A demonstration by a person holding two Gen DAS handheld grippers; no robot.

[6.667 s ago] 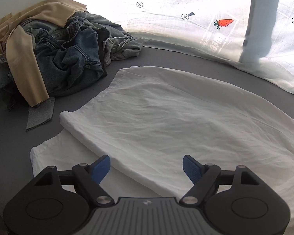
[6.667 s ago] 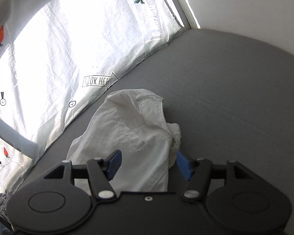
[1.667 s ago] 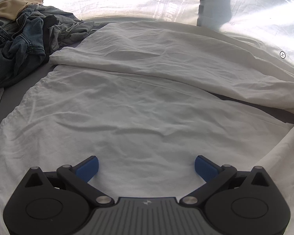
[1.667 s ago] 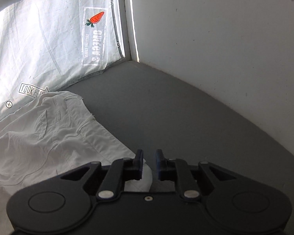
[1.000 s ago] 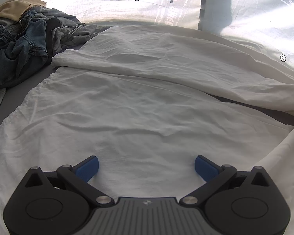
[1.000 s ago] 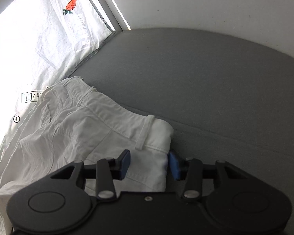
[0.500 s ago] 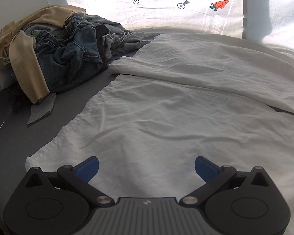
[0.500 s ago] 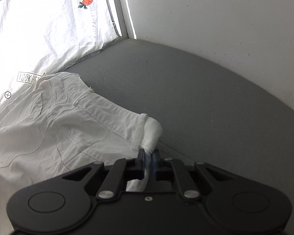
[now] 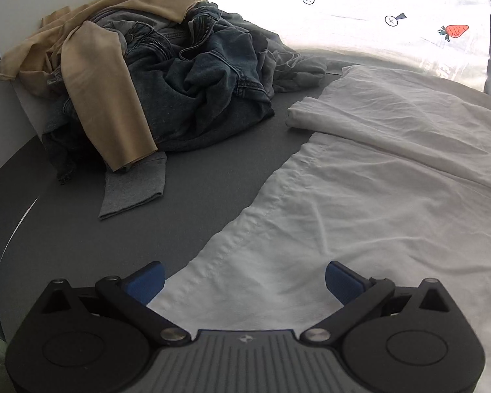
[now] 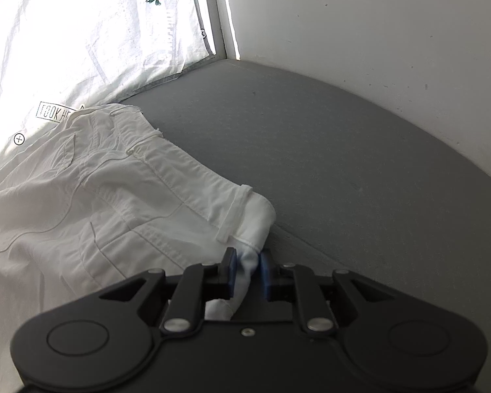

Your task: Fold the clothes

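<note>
While white trousers (image 10: 121, 203) lie flat, right gripper (image 10: 247, 267) fingers opening around waistband corner, left gripper (image 9: 244, 278) fingers wide, empty, above hem.

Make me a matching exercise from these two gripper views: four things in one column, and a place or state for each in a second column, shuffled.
1. white trousers
2. tan garment
3. grey sleeve
4. left gripper

A. draped over the denim pile
B. jaws wide apart, nothing between the pads
C. waistband corner between the right gripper's pads
D. flat on the grey surface, poking out from under the pile

Pairs: 1-C, 2-A, 3-D, 4-B
</note>
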